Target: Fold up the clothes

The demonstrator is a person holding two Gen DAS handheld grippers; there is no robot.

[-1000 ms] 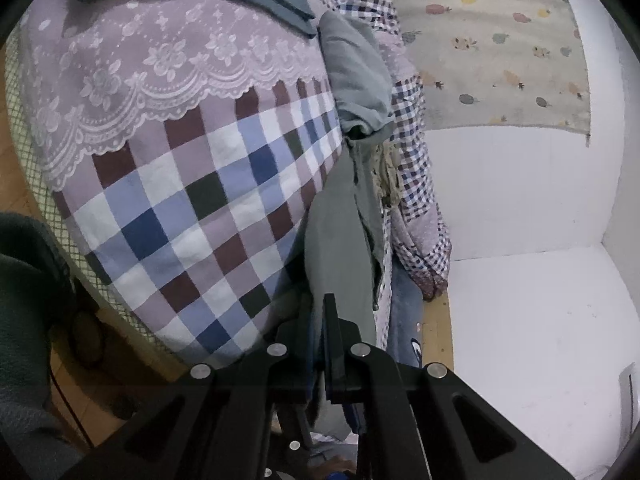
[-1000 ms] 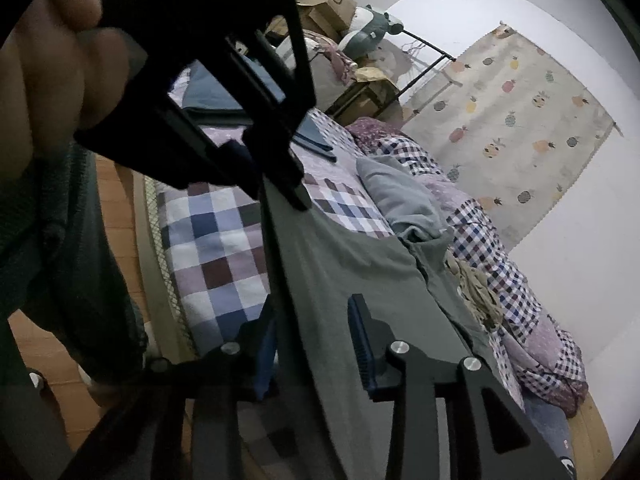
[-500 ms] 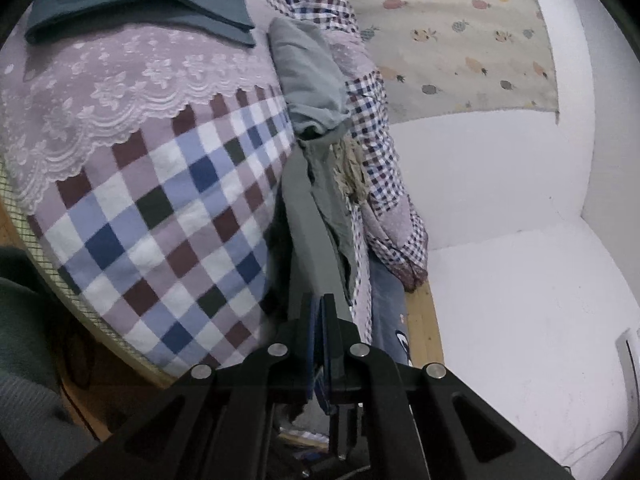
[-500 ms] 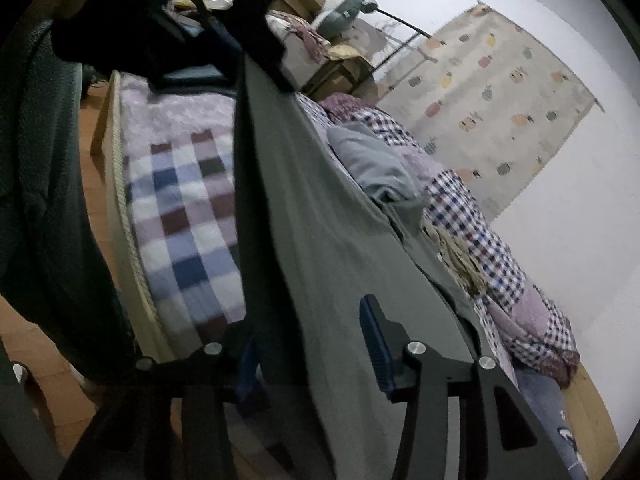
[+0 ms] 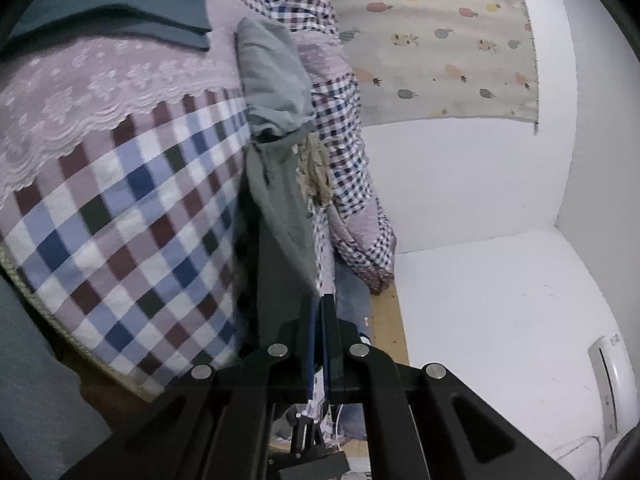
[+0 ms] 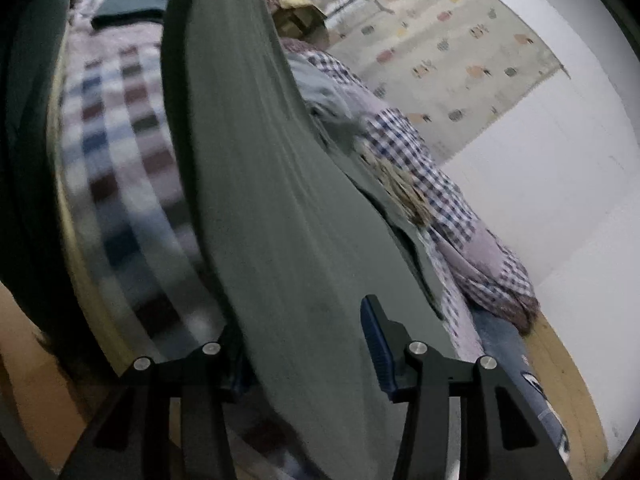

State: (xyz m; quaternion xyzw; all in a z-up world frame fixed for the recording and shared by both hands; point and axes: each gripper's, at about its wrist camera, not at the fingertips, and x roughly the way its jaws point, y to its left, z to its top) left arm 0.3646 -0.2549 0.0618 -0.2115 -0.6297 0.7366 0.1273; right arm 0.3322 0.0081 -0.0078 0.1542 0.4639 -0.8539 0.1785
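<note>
One grey-green garment [image 6: 280, 208] between the spread right tool [image 6: 308, 344] fingers.

Dim, flat indoor light with no glare and only soft shadows; the white wall [image 5: 472, 200] is the brightest area. Both fisheye views curve strongly and darken to black at the corners. The right wrist view is motion-blurred, smearing the checked bedspread [image 6: 120, 152].

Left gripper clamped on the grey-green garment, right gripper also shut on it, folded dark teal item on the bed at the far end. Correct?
One thing is off: the right gripper is open, not shut. The right wrist view shows its jaws spread wide with the grey-green garment hanging between them. The rest holds: the left gripper is clamped on the garment, and the folded dark teal item lies on the bed.
</note>
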